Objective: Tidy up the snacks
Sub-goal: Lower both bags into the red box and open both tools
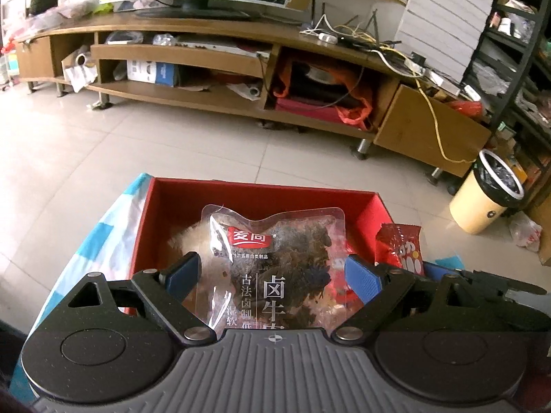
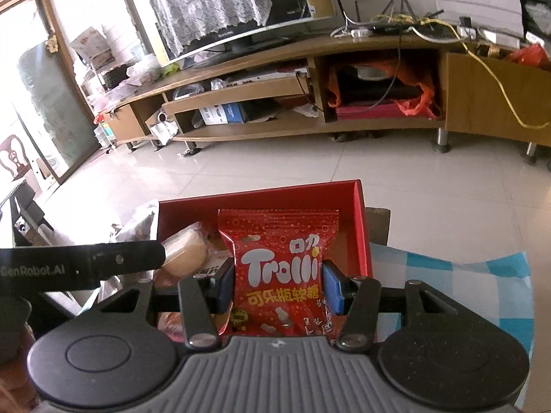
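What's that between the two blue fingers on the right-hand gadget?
A red Trolli gummy packet, pinched upright between the right gripper pads, over the red box. The right wrist view shows it best.

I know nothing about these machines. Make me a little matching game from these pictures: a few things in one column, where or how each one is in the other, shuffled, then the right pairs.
Things:
1. clear beef packet
2. red Trolli bag
3. red box
4. round bun

Places:
A. lying inside the box
B. sitting on the blue checked cloth
C. pinched in the right claw
D. between the fingers of the left claw

Pairs: 1-D, 2-C, 3-B, 4-A
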`<state>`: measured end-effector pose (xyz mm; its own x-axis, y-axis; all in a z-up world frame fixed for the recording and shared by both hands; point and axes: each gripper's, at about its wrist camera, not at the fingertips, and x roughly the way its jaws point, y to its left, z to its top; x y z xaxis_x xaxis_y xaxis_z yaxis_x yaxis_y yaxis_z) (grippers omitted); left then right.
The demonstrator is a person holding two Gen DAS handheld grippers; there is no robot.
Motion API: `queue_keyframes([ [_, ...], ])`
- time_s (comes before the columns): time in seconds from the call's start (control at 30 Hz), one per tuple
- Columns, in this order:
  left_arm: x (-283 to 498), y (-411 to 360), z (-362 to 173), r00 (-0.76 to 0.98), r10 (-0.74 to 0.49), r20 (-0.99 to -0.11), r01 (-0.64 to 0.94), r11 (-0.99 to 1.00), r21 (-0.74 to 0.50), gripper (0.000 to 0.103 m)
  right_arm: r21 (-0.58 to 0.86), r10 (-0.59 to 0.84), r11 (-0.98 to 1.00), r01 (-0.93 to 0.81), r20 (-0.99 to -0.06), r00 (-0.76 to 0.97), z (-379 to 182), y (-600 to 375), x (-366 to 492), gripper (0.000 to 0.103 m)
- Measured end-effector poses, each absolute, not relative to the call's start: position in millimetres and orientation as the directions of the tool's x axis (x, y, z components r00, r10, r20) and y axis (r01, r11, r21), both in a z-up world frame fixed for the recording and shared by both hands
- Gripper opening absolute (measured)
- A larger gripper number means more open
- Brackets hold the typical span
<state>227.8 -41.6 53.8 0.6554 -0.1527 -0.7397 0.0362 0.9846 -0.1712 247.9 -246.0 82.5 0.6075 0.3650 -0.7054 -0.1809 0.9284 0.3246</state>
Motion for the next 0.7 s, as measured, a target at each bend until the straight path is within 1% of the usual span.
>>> queue_keyframes([
  [0.33,245.0,-34.6,37.5,0.646,-0.102,-0.757,-0.002,0.991,-0.136,0.095,0.305,0.339,0.939,-0.160,-0.735,0.587,60.3,-236.8,272.6,0.052],
  [0.47,246.1,-31.8,41.0,0.658,-0.098,-0.747,-0.006,0.991,-0.135,0.100,0.300,0.335,0.940,-0.161,-0.737,0.587,58.3,-236.8,272.9,0.053],
  [0.57,244.4,-28.9,43.2,0.656,-0.134,-0.743,0.003,0.985,-0.174,0.102,0.303,0.332,0.941,-0.151,-0.736,0.590,59.6,-238.9,271.8,0.053],
  [0.7,241.2,-26.1,48.5,0.645,-0.215,-0.733,0.025,0.965,-0.261,0.103,0.310,0.336,0.939,-0.150,-0.721,0.606,67.8,-239.8,266.5,0.054],
])
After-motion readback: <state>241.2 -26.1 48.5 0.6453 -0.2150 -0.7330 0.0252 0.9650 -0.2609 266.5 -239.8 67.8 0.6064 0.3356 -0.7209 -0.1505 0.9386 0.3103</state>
